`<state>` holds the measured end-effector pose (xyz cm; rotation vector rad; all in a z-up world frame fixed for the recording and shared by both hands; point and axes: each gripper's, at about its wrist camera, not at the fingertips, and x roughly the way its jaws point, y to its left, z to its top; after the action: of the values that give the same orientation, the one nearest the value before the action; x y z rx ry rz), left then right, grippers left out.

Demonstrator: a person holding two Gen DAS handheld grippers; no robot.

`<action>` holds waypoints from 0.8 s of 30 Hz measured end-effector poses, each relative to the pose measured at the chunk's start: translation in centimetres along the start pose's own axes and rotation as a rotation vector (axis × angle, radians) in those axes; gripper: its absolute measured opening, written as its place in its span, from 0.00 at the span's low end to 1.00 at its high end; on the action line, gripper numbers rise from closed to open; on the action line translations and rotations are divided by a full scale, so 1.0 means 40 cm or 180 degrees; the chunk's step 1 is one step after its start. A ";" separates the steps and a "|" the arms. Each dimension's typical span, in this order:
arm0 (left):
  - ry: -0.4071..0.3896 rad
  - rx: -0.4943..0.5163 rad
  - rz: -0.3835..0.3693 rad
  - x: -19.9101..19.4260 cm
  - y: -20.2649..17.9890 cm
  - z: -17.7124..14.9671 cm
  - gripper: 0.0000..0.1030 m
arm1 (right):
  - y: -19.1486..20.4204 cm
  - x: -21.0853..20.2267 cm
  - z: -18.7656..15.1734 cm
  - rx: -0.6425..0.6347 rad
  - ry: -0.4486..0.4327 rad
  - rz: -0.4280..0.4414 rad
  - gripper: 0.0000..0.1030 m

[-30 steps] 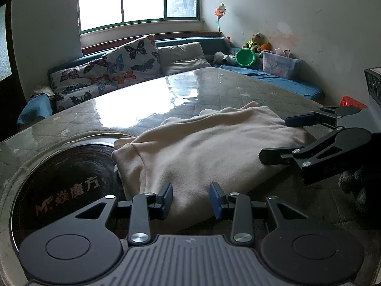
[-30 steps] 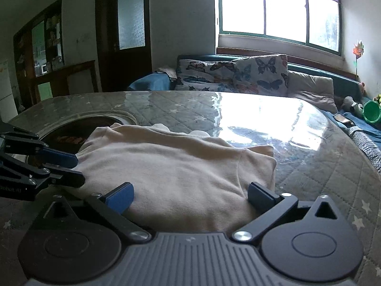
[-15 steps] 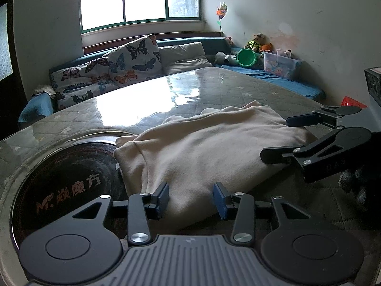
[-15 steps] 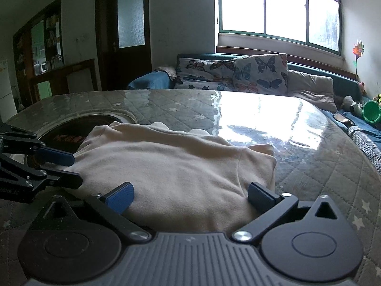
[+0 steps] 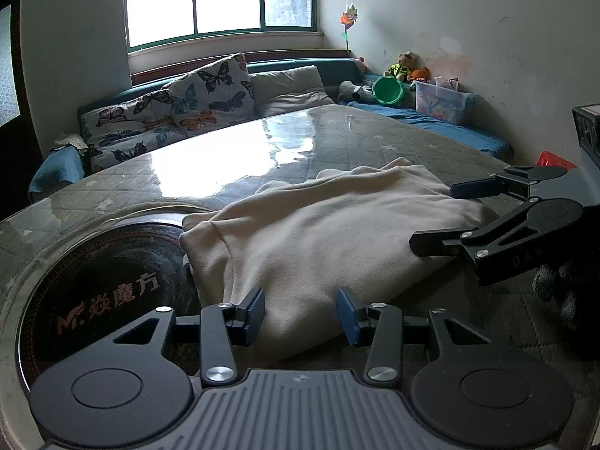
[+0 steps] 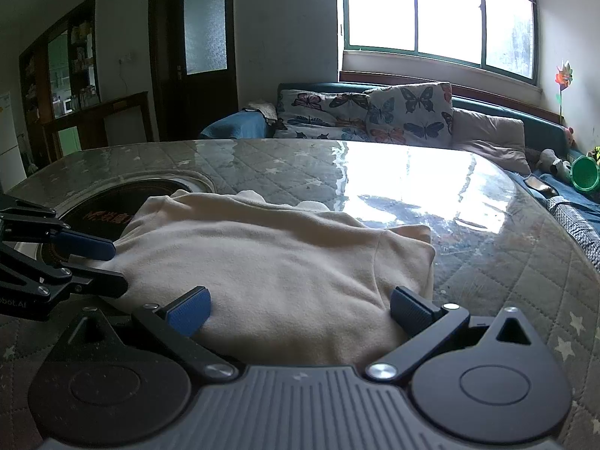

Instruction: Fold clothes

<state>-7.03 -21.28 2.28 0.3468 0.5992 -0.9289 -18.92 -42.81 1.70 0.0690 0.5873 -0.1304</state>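
Left wrist view: left tool [image 5: 300,313] has parted wider astride the cream fleece garment [image 5: 322,240], releasing its near edge; right tool [image 6: 298,309] gapes alongside. Fold looks set.

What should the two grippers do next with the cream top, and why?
Probably close both on the near edge. The left gripper and right gripper stand open with the hem of the top between their pads, not pinched. The top lies flat on the table, seemingly ready to be folded away.
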 end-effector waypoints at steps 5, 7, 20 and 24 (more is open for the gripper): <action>0.0005 0.0007 -0.0001 -0.003 0.000 0.002 0.45 | 0.000 0.003 0.000 -0.0004 0.0010 -0.0003 1.00; 0.0007 0.0007 -0.0002 -0.004 0.001 0.004 0.45 | 0.001 0.004 0.000 -0.0008 0.0011 -0.0007 1.00; 0.0007 0.0011 -0.0009 0.000 0.004 0.005 0.46 | 0.003 0.006 -0.001 -0.0032 0.0038 -0.0021 1.00; 0.0006 0.0016 -0.0009 0.000 0.004 0.004 0.46 | 0.002 0.005 -0.002 -0.0026 0.0040 -0.0018 1.00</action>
<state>-6.86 -21.28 2.39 0.3515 0.5994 -0.9329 -18.77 -42.74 1.53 0.0603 0.6004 -0.1330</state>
